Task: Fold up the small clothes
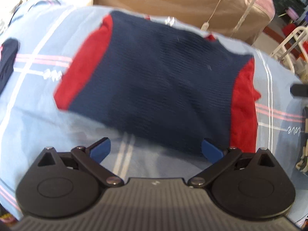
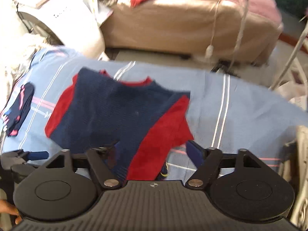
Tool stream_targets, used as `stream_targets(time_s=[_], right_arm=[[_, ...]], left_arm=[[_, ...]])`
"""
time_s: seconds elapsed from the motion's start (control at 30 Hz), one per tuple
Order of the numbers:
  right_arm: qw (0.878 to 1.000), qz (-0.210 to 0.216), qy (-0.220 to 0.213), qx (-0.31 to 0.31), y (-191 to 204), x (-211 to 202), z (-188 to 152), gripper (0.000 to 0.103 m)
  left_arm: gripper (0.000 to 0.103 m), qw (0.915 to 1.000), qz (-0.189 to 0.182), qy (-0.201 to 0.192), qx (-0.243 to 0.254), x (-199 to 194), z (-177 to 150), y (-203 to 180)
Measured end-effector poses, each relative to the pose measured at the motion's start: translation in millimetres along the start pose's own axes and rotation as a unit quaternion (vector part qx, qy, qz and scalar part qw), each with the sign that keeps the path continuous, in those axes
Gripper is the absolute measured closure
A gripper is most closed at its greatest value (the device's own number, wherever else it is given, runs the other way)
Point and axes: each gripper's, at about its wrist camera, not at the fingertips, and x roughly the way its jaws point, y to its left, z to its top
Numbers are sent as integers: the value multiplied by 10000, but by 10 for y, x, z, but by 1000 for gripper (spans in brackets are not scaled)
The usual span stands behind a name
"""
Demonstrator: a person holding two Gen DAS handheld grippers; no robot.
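Observation:
A small navy shirt with red sleeves lies spread flat on a light blue striped sheet. My left gripper is open just short of the shirt's near hem, the right finger touching or nearly touching the fabric edge. In the right wrist view the same shirt reaches down between the wide-apart jaws of my right gripper, which is open. Its left finger is partly hidden behind the navy hem, and the red sleeve drapes over the gap. The left gripper's blue fingertip shows at the far left.
A folded dark garment with pink trim lies left of the shirt. A white washing machine and a beige couch with piled clothes stand beyond the sheet's far edge. Cords hang at right. A hand is at bottom left.

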Motion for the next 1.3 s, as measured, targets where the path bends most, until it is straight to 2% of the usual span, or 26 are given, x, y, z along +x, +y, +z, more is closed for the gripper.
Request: stream_targets(time_s=[0.07, 0.17, 0.27, 0.33, 0.47, 0.57, 0.67, 0.73, 0.77, 0.83, 0.9, 0.93, 1.07, 1.1, 1.13, 1.2, 1.23, 1.27, 1.3], right_arm=[[9997, -76, 88, -209, -112, 74, 67, 0], [9991, 0, 69, -413, -269, 166, 205, 0], [9987, 298, 239, -330, -423, 475, 331, 0], [9988, 347, 319, -160, -506, 702, 334, 0], [9958, 745, 460, 254, -665, 1072, 350, 4], [9924, 994, 568, 459, -736, 1270, 358, 4], [9902, 1067, 633, 635, -793, 1396, 380, 3], [9894, 1138, 632, 644, -823, 1452, 385, 4], [9889, 1181, 601, 667, -841, 1451, 387, 4], [9869, 1298, 528, 800, -910, 1439, 390, 5], [9851, 1365, 486, 928, -1006, 1431, 398, 5], [9838, 1413, 482, 995, -1046, 1430, 391, 5], [9779, 1572, 487, 1290, -1118, 1458, 389, 0], [9770, 1604, 477, 1320, -1106, 1459, 385, 0], [9771, 1615, 476, 1300, -1078, 1463, 385, 0], [9777, 1618, 521, 1236, -1034, 1475, 398, 0], [9782, 1596, 536, 1214, -1023, 1480, 407, 0], [9784, 1589, 544, 1205, -1031, 1481, 412, 0], [9780, 1606, 551, 1210, -1044, 1484, 413, 0]], left_arm=[[0, 10000, -30, 63, -72, 75, -95, -169], [0, 9961, -603, 137, -632, 180, -224, -351], [1, 9857, -1222, 312, -1114, 385, -308, -471], [2, 9826, -1287, 376, -1287, 500, -344, -524], [3, 9765, -1438, 340, -1570, 625, -413, -604], [3, 9655, -1742, 349, -1902, 754, -433, -589], [0, 9563, -1924, 226, -2190, 833, -421, -562], [0, 9476, -2089, 179, -2411, 862, -444, -516], [0, 9406, -2214, 157, -2569, 854, -475, -473], [0, 9183, -2571, 166, -3004, 873, -577, -363], [0, 8962, -2773, 167, -3458, 911, -672, -278], [0, 8897, -2828, 144, -3581, 925, -691, -261], [1, 8752, -3158, 59, -3665, 985, -639, -324], [2, 8749, -3194, 10, -3642, 991, -612, -360], [4, 8786, -3150, -25, -3590, 983, -574, -387], [9, 8920, -2926, -17, -3447, 985, -494, -458], [15, 8952, -2851, 1, -3426, 972, -497, -467], [24, 8948, -2810, 0, -3469, 957, -513, -462], [28, 8930, -2787, -19, -3534, 947, -542, -448]])
